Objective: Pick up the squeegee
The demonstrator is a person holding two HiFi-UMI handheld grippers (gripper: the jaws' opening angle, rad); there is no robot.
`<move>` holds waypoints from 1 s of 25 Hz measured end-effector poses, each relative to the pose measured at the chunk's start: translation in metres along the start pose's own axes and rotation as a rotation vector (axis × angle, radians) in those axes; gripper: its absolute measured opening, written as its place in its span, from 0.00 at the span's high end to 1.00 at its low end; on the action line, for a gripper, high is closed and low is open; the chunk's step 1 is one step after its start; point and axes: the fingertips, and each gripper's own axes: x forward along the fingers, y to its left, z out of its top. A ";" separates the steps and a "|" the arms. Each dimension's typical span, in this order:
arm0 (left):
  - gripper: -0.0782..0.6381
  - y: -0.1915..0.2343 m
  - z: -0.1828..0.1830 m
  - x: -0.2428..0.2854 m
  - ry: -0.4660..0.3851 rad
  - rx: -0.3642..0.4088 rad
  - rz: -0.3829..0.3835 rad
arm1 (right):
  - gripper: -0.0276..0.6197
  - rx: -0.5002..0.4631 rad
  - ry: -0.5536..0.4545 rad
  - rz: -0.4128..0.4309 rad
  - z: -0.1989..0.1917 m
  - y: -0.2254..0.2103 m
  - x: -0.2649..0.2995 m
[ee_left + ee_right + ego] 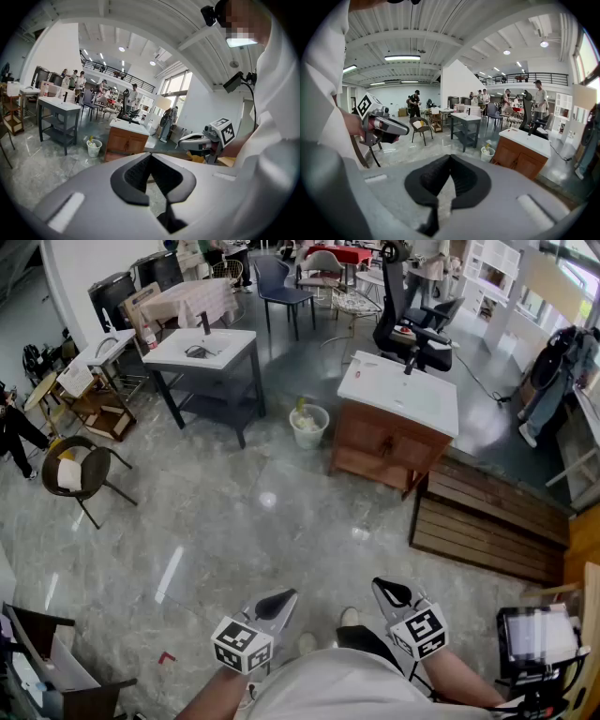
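No squeegee can be made out in any view. In the head view both grippers are held low in front of the person, above the grey marble floor. The left gripper is shut with nothing between its black jaws, which also meet in its own view. The right gripper is shut and empty too, its pads touching at the tip. Each gripper shows in the other's view: the right gripper and the left gripper, side by side and apart.
A wooden vanity with a white sink top stands ahead to the right, with a white bucket at its left. A grey sink table is further left. A round chair stands left; wooden pallets lie right. People stand far back.
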 end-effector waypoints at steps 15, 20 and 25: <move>0.88 -0.005 0.040 0.109 0.045 0.075 -0.035 | 0.95 0.071 -0.058 -0.057 0.000 -0.106 0.008; 0.88 -0.006 0.073 0.179 0.060 0.117 -0.017 | 0.92 0.085 -0.078 -0.044 0.001 -0.173 0.017; 0.85 -0.005 0.098 0.252 0.066 0.138 -0.010 | 0.91 0.088 -0.085 -0.062 -0.005 -0.243 0.015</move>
